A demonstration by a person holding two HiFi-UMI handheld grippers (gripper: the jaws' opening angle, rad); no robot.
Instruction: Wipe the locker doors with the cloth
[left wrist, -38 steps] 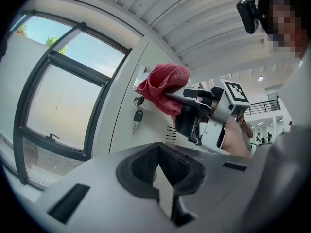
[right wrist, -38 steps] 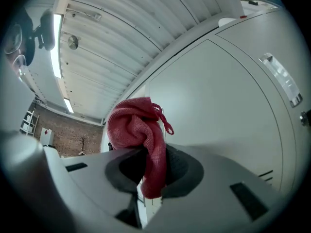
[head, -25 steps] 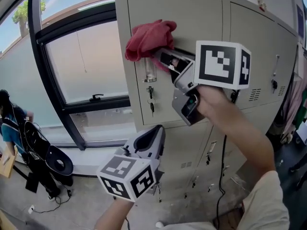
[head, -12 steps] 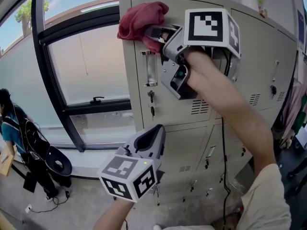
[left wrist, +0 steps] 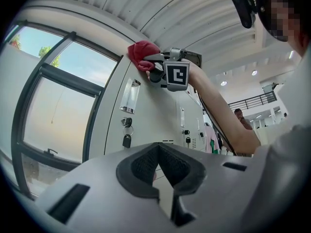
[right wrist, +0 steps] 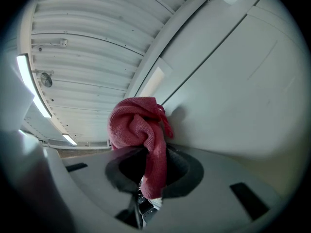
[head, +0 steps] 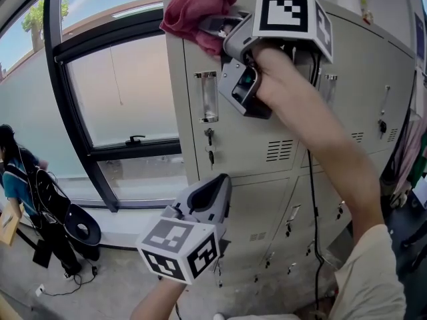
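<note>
Setting: bank of grey lockers (head: 287, 145) from 12 to 4 o'clock of the head view; tall dark-framed window (head: 120, 92) at 9 o'clock; person (head: 13, 172) low at 8 o'clock, beside dark bags on the floor.
Cloth: red cloth (head: 193, 12), bunched, up at 12 o'clock, at the top left corner of the upper left locker door (head: 247, 139) and against its face as far as shows.
Right gripper: right gripper (head: 217, 27) held high at 12 o'clock on an outstretched arm; jaws clenched on a fold of the cloth, most of it bulging beyond the tips, a narrow tail hanging back between the pads.
Left gripper: left gripper (head: 210, 195) low at 6 o'clock, well apart from the cloth; jaws pressed together with nothing between them; tips aimed up toward the lockers.
Door fittings: clear handle (head: 209, 97) near the door's left edge; key (head: 211, 153) dangling from the lock just below it.
</note>
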